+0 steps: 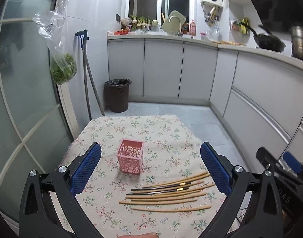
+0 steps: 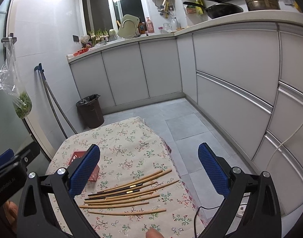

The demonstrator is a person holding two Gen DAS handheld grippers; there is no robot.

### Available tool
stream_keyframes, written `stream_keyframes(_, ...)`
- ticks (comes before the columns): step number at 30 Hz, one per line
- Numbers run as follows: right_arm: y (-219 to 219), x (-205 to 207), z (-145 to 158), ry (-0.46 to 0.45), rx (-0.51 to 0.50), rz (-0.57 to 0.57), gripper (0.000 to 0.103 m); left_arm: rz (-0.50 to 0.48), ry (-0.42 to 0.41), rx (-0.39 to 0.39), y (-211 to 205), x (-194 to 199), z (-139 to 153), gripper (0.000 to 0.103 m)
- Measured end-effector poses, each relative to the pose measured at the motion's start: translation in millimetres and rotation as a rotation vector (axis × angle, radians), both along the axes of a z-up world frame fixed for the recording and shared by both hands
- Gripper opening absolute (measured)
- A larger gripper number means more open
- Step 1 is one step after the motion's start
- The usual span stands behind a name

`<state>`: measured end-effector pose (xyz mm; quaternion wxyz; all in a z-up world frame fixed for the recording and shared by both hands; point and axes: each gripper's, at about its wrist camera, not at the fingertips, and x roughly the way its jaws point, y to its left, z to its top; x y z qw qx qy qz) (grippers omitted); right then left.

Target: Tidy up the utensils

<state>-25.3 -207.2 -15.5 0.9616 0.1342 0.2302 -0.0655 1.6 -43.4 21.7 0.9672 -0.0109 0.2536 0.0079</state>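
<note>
2 tools in play, both with blue pads spread wide and nothing between them. Left tool (image 1: 150, 170) hovers above the surface (image 1: 103, 214), which wears a floral cloth; right tool (image 2: 148, 170) hangs likewise over the cloth's right half.

Left to right on the surface:

- Pink holder (image 1: 130, 158) — a small square basket with perforated walls, upright, open top, nothing visible inside. Judged light plastic, thin-walled, likely to tip or skate on the cloth if knocked from the side. In the right wrist view it is mostly hidden behind that tool's left pad.
- Chopsticks (image 1: 167, 195) — a loose fan lying flat, just to the right of the holder and apart from it. Most are pale bamboo; 2 dark chopsticks (image 1: 161, 188) with gold bands lie among the upper ones. Tips point left toward the holder, butts right. Several touch or cross near the tips; exact count uncertain.

Handling judgement: sticks are light, stiff, slender and round-ish, so they will roll and slip between pads. Best hold looks to be across the thicker butt end or mid-length, pads squeezing the shaft sideways. The lowest bamboo stick (image 2: 127, 211) lies a little apart from the rest — easiest to isolate. The left tool could steady the holder during insertion.
</note>
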Motion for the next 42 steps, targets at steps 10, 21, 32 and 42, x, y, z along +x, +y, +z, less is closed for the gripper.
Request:
stream_keyframes(10, -11, -5, 6, 0.008, 0.019, -0.007, 0.096, 0.029, 0.008, 0.030, -9, -9, 8, 0.096)
stream_keyframes(21, -12, -4, 6, 0.016, 0.025, 0.011, 0.096, 0.032, 0.001, 0.035, -9, -13, 11, 0.096)
stream_keyframes(32, -12, -4, 3, 0.020, 0.032, 0.018, 0.096, 0.038, 0.002, 0.036, -9, -13, 13, 0.096)
stream_keyframes(42, -11, -3, 4, 0.024, 0.035, 0.021, 0.096, 0.039, 0.002, 0.034, -7, -12, 13, 0.096)
